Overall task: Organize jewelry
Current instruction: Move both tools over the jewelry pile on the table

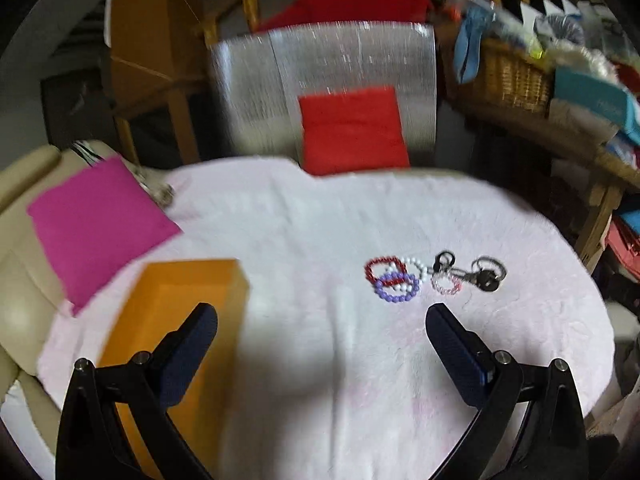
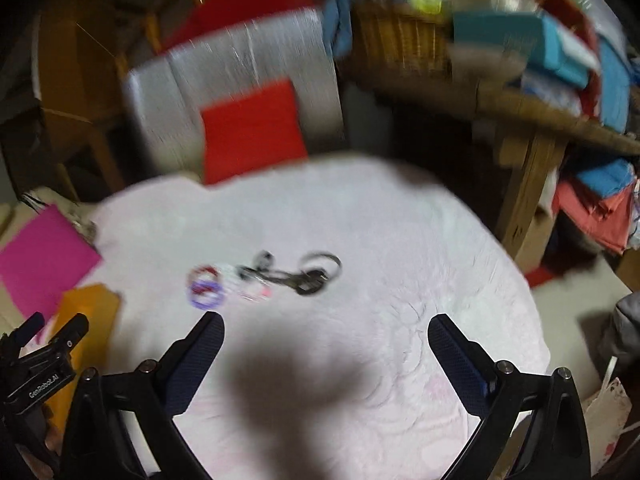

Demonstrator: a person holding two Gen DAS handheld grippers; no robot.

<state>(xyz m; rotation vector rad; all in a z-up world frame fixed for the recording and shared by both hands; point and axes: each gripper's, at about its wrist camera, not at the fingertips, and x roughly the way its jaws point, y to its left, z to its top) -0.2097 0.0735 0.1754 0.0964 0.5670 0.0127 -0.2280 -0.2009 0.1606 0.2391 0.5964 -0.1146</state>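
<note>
A small pile of jewelry lies on the white cloth (image 1: 320, 240): a red bead bracelet (image 1: 384, 269), a purple bead bracelet (image 1: 396, 288), a white bead bracelet (image 1: 416, 266), a pink bead bracelet (image 1: 446, 285) and a dark key ring with a clasp (image 1: 476, 274). An orange box (image 1: 180, 312) stands at the left. My left gripper (image 1: 322, 320) is open and empty, short of the pile, its left finger over the box. My right gripper (image 2: 326, 330) is open and empty, short of the same blurred pile (image 2: 260, 278). The left gripper also shows in the right wrist view (image 2: 52, 340).
A magenta cloth (image 1: 96, 224) lies at the far left. A red pouch (image 1: 352, 132) leans on a silver padded bag (image 1: 280, 92) behind the cloth. A wicker basket (image 1: 512, 76) and stacked items fill the shelf at the right. A beige seat (image 1: 20, 280) borders the left.
</note>
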